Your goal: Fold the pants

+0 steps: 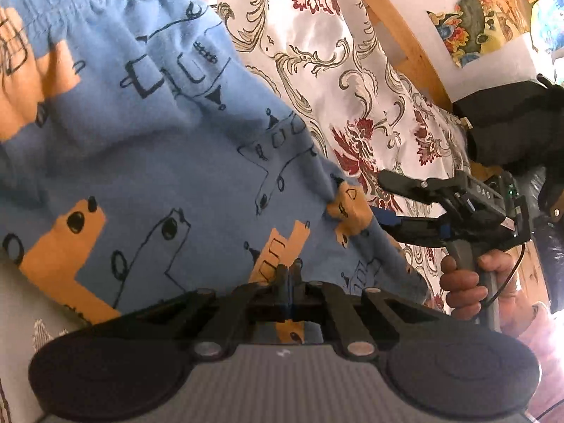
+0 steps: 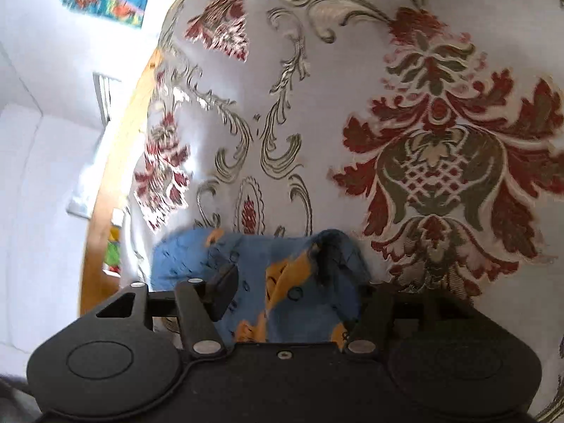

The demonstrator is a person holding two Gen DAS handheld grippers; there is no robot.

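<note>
Light blue pants (image 1: 148, 148) with orange patches and black doodles hang spread over the floral cloth (image 1: 317, 70), their elastic waistband (image 1: 70, 3) at the upper left. My left gripper (image 1: 290, 280) is shut on the pants' lower edge, fingers pressed together. In the left wrist view, my right gripper (image 1: 382, 197) is at the pants' right corner with its jaws apart, held by a hand (image 1: 461, 282). In the right wrist view, a bunched piece of the pants (image 2: 282, 268) lies between the spread fingers (image 2: 225, 287) of my right gripper (image 2: 296, 292); the right finger is mostly hidden by fabric.
The white cloth with red and olive flowers (image 2: 387, 105) covers the surface under the pants. A wooden frame edge (image 2: 105, 194) runs along its left side, with a white wall (image 2: 42, 158) beyond it. A dark sleeve (image 1: 511, 123) is at the right.
</note>
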